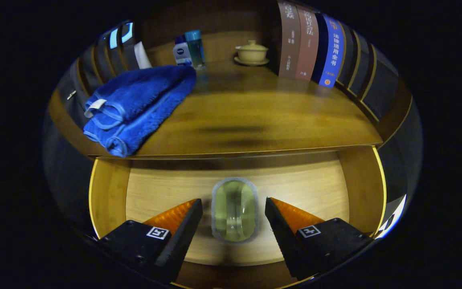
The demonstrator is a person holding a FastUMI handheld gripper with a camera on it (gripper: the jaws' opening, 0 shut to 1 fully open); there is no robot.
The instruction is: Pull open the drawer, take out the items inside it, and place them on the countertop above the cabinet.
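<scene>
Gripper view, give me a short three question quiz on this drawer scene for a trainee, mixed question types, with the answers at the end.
1. True or false: the drawer is open.
2. Where does the clear oval bottle lie? A) on the countertop B) in the drawer, between the fingers of the gripper C) on the blue towel
3. Fill in: the gripper's fingers stand ____, not touching the bottle.

Key: 1 true; 2 B; 3 open
</scene>
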